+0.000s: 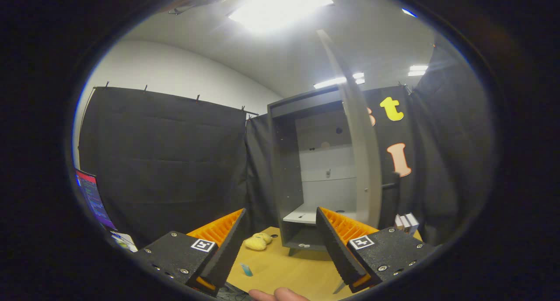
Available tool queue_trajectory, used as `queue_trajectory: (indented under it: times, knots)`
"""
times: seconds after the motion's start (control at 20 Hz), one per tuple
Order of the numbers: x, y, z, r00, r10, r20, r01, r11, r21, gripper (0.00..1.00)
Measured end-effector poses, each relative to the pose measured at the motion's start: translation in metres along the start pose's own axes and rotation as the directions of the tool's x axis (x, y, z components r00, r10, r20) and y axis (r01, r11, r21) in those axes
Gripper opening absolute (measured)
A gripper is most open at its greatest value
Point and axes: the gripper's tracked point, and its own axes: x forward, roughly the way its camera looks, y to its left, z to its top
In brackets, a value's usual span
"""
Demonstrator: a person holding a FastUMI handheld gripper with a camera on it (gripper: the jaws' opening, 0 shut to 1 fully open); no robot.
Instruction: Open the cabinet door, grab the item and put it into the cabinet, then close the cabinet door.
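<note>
Claw (280,244) released, fingers spread wide, nothing between them, held above the table (302,270). Cabinet (306,161) stands on the table straight ahead, beyond the fingertips, a bit toward the right finger; its door (358,152) is swung open, seen edge-on, hanging on the cabinet's right side. Inside: pale back panel and a light shelf (302,215) low down, with nothing visible on it. Item is a yellow soft toy (258,241), lying on the table just left of the cabinet's foot, ahead of the claw and close to the left finger's inner edge, not touching it. Toy sits lower and nearer than the cabinet opening, apart from both fingers. Small blue object (246,270) lies on the table nearer the claw than the toy, between the fingers, toward the left one; can't tell what it is. A fingertip of a hand (280,295) shows at the table's near edge below the claw. White boxes (407,222) sit right of the door, behind the right finger. Screen (92,198) far left against the black cloth.
</note>
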Motion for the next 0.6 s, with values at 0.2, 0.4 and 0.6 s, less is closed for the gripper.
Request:
queue_trajectory:
  times: [0.2, 0.4, 0.6]
  knots:
    - [0.044, 0.041, -0.060, 0.998, -0.061, -0.034, 0.061, 0.998, -0.013, 0.95]
    - [0.112, 0.096, -0.185, 0.985, -0.126, -0.117, 0.123, 0.992, -0.033, 0.95]
    - [0.141, 0.131, -0.293, 0.957, -0.193, -0.216, 0.177, 0.980, -0.089, 0.95]
